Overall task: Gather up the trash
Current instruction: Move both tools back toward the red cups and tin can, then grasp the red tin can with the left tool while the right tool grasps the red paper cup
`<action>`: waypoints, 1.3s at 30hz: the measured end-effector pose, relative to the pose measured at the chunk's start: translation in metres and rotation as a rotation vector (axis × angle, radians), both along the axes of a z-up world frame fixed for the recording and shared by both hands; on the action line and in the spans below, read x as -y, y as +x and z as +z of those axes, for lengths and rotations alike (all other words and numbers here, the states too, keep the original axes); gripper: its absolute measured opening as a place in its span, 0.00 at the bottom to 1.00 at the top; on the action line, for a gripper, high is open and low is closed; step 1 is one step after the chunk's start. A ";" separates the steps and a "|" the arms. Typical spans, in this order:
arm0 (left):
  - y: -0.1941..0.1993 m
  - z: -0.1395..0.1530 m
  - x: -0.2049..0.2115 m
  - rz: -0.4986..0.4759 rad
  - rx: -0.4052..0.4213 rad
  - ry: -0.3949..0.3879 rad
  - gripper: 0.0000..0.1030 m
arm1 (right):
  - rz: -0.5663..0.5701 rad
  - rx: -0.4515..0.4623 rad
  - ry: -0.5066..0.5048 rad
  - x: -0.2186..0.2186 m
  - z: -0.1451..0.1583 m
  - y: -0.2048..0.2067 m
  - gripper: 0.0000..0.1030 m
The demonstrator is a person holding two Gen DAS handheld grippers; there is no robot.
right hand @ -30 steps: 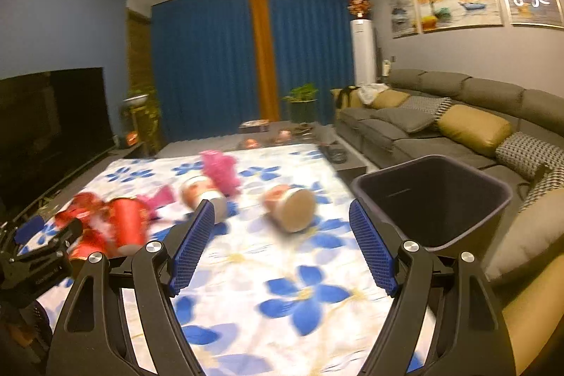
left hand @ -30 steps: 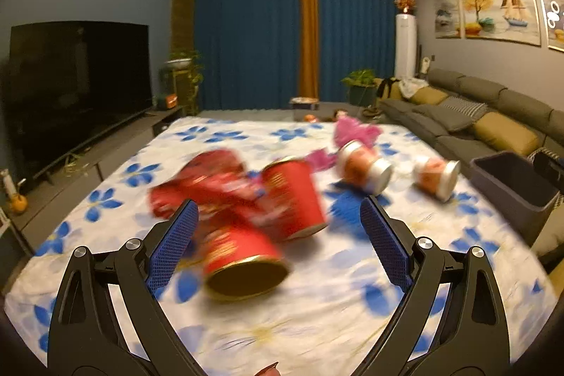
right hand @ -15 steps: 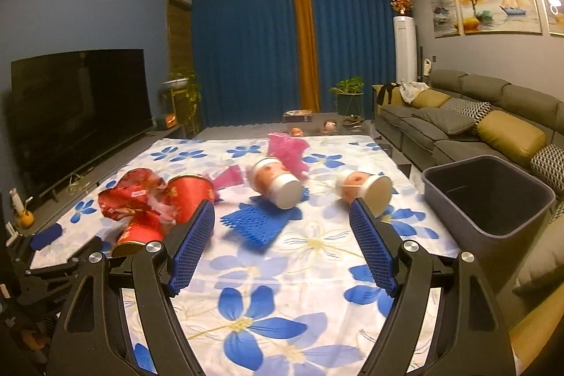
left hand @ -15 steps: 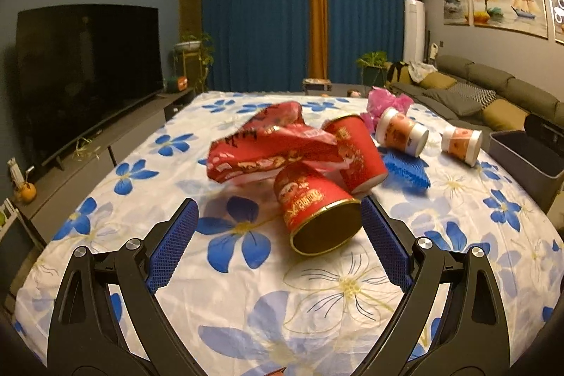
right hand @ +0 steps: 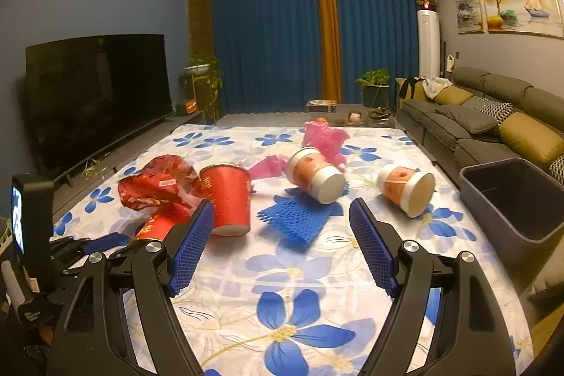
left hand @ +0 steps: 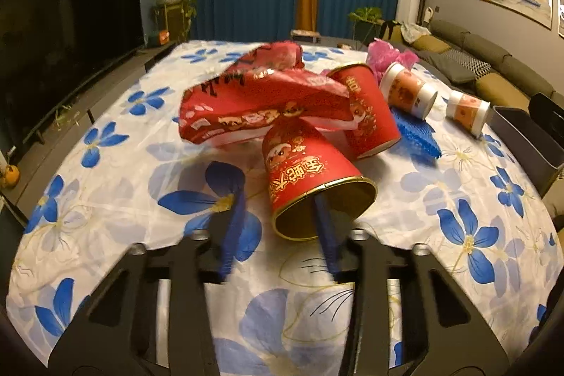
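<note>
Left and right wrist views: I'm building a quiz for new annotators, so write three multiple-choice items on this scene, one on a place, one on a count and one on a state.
1. Where does the grey bin stand relative to the flowered cloth? A past its left edge; B past its right edge; C on it.
2. How many white-and-orange cups lie on the cloth? A one; B two; C four.
3. How is the nearest red cup placed? A upright; B crushed flat; C on its side, mouth toward the camera.

Answers:
1. B, the bin sits beyond the cloth's right edge.
2. B, two lie tipped over.
3. C, its gold-rimmed opening faces the left wrist view.
</note>
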State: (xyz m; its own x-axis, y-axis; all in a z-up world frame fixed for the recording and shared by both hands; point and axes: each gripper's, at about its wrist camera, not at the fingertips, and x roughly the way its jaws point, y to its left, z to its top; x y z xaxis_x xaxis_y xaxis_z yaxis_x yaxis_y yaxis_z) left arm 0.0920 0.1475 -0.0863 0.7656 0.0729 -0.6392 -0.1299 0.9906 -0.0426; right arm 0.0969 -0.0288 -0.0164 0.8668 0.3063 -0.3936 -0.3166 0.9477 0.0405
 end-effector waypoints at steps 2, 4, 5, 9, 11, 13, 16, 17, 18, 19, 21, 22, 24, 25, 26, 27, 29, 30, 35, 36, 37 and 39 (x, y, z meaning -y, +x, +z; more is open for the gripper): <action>0.002 -0.003 -0.003 -0.010 -0.013 -0.025 0.13 | 0.010 -0.012 -0.002 -0.006 -0.002 0.004 0.75; 0.001 -0.003 -0.006 -0.012 -0.012 -0.036 0.07 | 0.022 -0.027 -0.005 -0.012 -0.005 0.009 0.75; 0.000 -0.003 -0.007 -0.015 -0.008 -0.039 0.03 | 0.027 -0.033 -0.007 -0.015 -0.006 0.012 0.75; -0.007 0.000 -0.009 -0.039 0.019 -0.053 0.03 | 0.043 -0.052 -0.019 -0.028 -0.011 0.025 0.75; -0.012 0.003 -0.009 -0.056 0.029 -0.056 0.03 | 0.047 -0.058 -0.025 -0.033 -0.013 0.031 0.75; -0.021 0.008 -0.011 -0.083 0.047 -0.072 0.03 | 0.053 -0.066 -0.030 -0.038 -0.015 0.039 0.75; -0.036 0.017 -0.011 -0.118 0.070 -0.073 0.03 | 0.059 -0.080 -0.034 -0.045 -0.019 0.052 0.75; -0.040 0.019 -0.012 -0.125 0.078 -0.069 0.03 | 0.060 -0.085 -0.036 -0.047 -0.020 0.056 0.75; -0.046 0.024 -0.013 -0.130 0.091 -0.063 0.03 | 0.061 -0.087 -0.037 -0.048 -0.021 0.058 0.75; -0.051 0.028 -0.014 -0.134 0.100 -0.062 0.03 | 0.061 -0.092 -0.041 -0.050 -0.023 0.061 0.75; -0.060 0.036 -0.019 -0.138 0.117 -0.078 0.03 | 0.063 -0.101 -0.041 -0.054 -0.026 0.067 0.75; -0.064 0.039 -0.021 -0.138 0.126 -0.083 0.03 | 0.066 -0.110 -0.040 -0.056 -0.028 0.071 0.75; -0.070 0.046 -0.025 -0.126 0.150 -0.078 0.03 | 0.072 -0.124 -0.040 -0.061 -0.031 0.077 0.75; -0.072 0.049 -0.029 -0.114 0.162 -0.076 0.03 | 0.075 -0.129 -0.043 -0.063 -0.032 0.080 0.75; -0.072 0.051 -0.033 -0.098 0.172 -0.076 0.03 | 0.079 -0.134 -0.046 -0.066 -0.034 0.082 0.75; -0.072 0.052 -0.037 -0.084 0.176 -0.080 0.03 | 0.084 -0.140 -0.049 -0.068 -0.035 0.084 0.75; -0.070 0.053 -0.044 -0.054 0.182 -0.088 0.03 | 0.094 -0.150 -0.053 -0.073 -0.038 0.089 0.75; -0.068 0.053 -0.049 -0.037 0.182 -0.091 0.03 | 0.099 -0.155 -0.056 -0.077 -0.039 0.091 0.75; -0.062 0.051 -0.060 -0.003 0.178 -0.110 0.03 | 0.114 -0.177 -0.074 -0.091 -0.046 0.104 0.75; -0.061 0.052 -0.062 0.003 0.181 -0.115 0.03 | 0.114 -0.184 -0.074 -0.092 -0.048 0.107 0.75; -0.060 0.052 -0.063 0.005 0.182 -0.117 0.03 | 0.116 -0.195 -0.073 -0.094 -0.050 0.110 0.75; -0.058 0.053 -0.064 0.011 0.185 -0.119 0.03 | 0.118 -0.215 -0.073 -0.096 -0.053 0.116 0.75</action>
